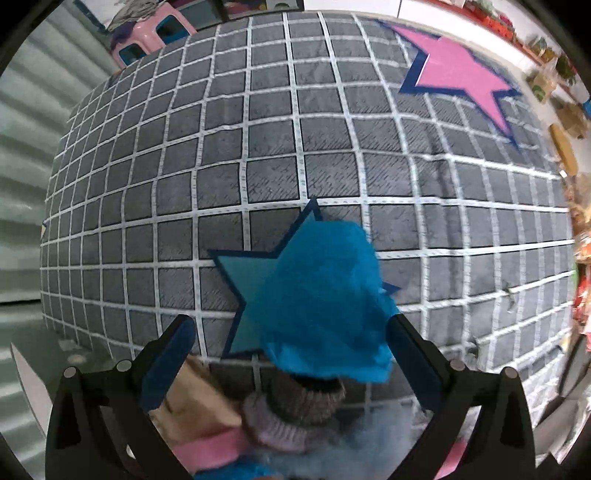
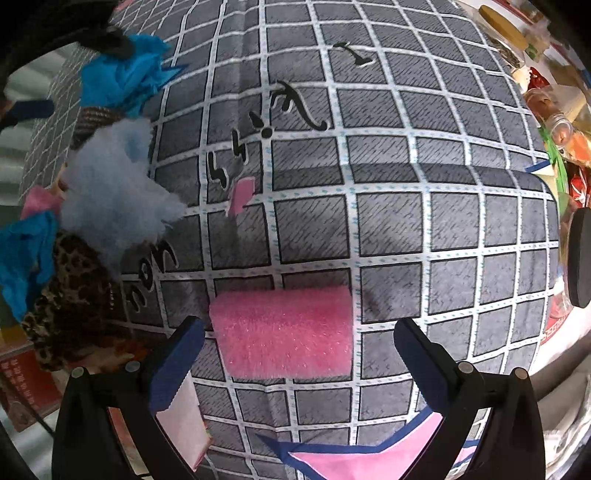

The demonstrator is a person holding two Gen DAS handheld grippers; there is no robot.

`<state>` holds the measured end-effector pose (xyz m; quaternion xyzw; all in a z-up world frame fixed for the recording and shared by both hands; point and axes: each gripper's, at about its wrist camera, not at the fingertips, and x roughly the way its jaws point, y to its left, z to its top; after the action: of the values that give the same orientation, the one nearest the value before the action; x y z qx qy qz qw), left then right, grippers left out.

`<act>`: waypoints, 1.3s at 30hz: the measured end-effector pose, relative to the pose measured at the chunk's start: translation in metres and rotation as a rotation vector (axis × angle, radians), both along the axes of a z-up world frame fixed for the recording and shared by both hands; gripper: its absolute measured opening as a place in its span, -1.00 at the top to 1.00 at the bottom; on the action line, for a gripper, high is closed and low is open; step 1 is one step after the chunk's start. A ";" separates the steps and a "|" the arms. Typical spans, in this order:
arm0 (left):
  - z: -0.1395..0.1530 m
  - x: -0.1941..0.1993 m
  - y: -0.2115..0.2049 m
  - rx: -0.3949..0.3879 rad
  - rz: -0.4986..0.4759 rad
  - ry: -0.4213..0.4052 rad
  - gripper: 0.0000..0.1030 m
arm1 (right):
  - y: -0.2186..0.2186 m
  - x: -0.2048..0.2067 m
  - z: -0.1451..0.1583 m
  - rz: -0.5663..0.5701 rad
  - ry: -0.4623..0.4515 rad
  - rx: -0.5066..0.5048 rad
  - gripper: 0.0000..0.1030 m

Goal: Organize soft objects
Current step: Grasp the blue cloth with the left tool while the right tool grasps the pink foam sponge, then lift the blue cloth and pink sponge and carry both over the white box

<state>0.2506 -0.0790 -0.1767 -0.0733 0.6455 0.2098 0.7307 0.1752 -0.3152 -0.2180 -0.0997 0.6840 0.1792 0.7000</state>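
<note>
In the left wrist view, a crumpled blue cloth [image 1: 325, 295] lies on a blue star [image 1: 251, 280] printed on the grey grid mat [image 1: 258, 147]. My left gripper [image 1: 291, 354] is open, its fingers on either side of the cloth's near edge. Below it lie a knitted piece [image 1: 295, 410] and pale blue fluff [image 1: 369, 435]. In the right wrist view, a pink foam block [image 2: 284, 332] rests on the mat just ahead of my open right gripper [image 2: 299, 350]. A pile of soft things sits at the left: blue cloth [image 2: 118, 81], pale fluff [image 2: 114, 192], leopard fabric [image 2: 70, 295].
A pink star [image 1: 461, 77] marks the mat's far right corner and shows again close under the right gripper [image 2: 351, 461]. A small pink scrap [image 2: 242, 195] lies mid-mat. A pink stool [image 1: 155, 33] stands beyond the mat. Packets and clutter [image 2: 561, 129] line the right edge.
</note>
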 end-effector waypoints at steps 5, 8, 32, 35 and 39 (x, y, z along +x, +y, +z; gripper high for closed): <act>-0.018 0.007 0.005 -0.011 -0.003 0.030 -0.76 | 0.009 -0.005 -0.012 0.016 -0.012 -0.023 -1.00; -0.024 0.011 0.002 -0.045 -0.022 0.039 -0.43 | 0.015 -0.004 -0.017 0.031 -0.013 -0.033 -1.00; 0.074 -0.032 -0.071 -0.059 -0.176 -0.134 0.20 | -0.011 -0.017 0.027 -0.014 -0.073 0.085 -0.39; 0.090 -0.060 -0.072 -0.060 -0.209 -0.150 0.20 | -0.016 -0.017 0.041 -0.027 -0.078 0.106 -0.40; 0.102 -0.085 -0.076 -0.080 -0.232 -0.167 0.20 | -0.018 -0.012 0.061 -0.030 -0.080 0.123 -0.40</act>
<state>0.1655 -0.1552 -0.0745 -0.0444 0.5943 0.0911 0.7978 0.1630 -0.3329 -0.1568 -0.0532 0.6445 0.2065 0.7342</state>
